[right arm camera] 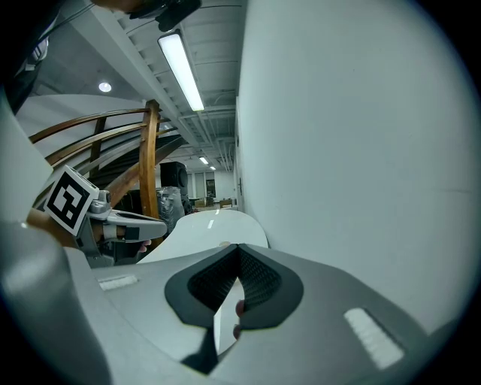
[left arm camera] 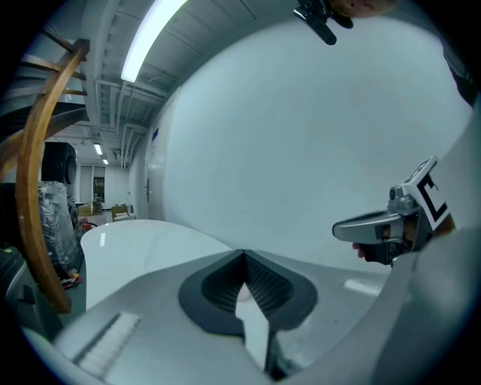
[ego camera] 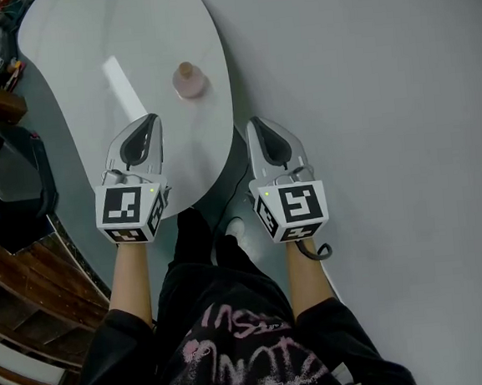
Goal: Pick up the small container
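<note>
Our left gripper (ego camera: 143,142) hovered over the near end of the white table (ego camera: 78,51) with its jaws pressed together and nothing between them. Its own view (left arm camera: 244,284) showed the ribbed pads meeting at the tip. The right gripper (ego camera: 268,143) was likewise closed and empty (right arm camera: 237,284), and it hung off the table's edge, above the grey floor (ego camera: 383,91).

The small container (ego camera: 189,80), a pale pink pot with a tan stopper, stood upright on the table near its right edge. It lay ahead of both grippers and between their lines, somewhat nearer the left one, and neither was touching it.

We judged the step in hand to be the reach, so we needed to spread the jaws of the chosen gripper before closing in. Coming in low and level, we thought it best to straddle the body below the stopper and squeeze gently. A nudge from closed tips could tip so light a pot or push it over the edge.
</note>
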Demonstrator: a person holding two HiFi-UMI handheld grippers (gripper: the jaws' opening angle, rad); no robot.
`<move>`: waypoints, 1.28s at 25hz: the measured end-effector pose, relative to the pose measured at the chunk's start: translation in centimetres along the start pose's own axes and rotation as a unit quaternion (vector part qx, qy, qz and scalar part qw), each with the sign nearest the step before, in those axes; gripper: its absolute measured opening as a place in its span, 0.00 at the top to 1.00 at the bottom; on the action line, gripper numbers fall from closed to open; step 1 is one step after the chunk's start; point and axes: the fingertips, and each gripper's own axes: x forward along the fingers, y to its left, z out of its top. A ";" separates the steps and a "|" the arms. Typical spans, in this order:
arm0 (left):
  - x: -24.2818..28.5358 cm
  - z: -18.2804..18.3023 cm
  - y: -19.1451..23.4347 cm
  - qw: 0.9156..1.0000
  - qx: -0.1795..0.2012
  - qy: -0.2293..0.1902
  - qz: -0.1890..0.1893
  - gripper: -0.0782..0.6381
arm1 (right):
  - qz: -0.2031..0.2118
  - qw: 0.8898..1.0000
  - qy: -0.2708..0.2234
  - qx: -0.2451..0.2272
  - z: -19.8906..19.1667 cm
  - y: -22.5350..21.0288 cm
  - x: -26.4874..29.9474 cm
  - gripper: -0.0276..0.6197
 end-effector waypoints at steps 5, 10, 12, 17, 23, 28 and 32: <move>1.2 -1.0 0.5 1.000 -0.001 0.008 -0.004 0.89 | -0.002 1.000 0.008 0.002 -0.8 -0.2 1.4 0.94; 2.1 -2.2 0.9 1.000 -0.002 0.015 -0.010 0.89 | -0.003 1.000 0.018 0.008 -2.0 0.0 2.4 0.94; 2.4 -2.7 1.3 1.000 -0.003 0.020 -0.011 0.89 | -0.003 1.000 0.021 0.010 -2.3 0.0 2.9 0.94; 3.4 -3.1 1.7 1.000 0.003 0.025 -0.016 0.89 | -0.003 1.000 0.028 0.013 -2.8 -0.1 4.0 0.94; 4.3 -3.5 2.0 0.999 -0.002 0.026 -0.025 0.89 | -0.006 0.999 0.031 0.019 -3.3 -0.2 4.8 0.94; 5.3 -3.4 2.0 0.999 -0.003 0.027 -0.038 0.88 | -0.007 0.999 0.033 0.022 -3.1 -0.2 5.3 0.94; 6.3 -3.3 2.0 0.999 0.004 0.022 -0.046 0.84 | -0.009 0.999 0.037 0.021 -3.5 -0.5 5.6 0.94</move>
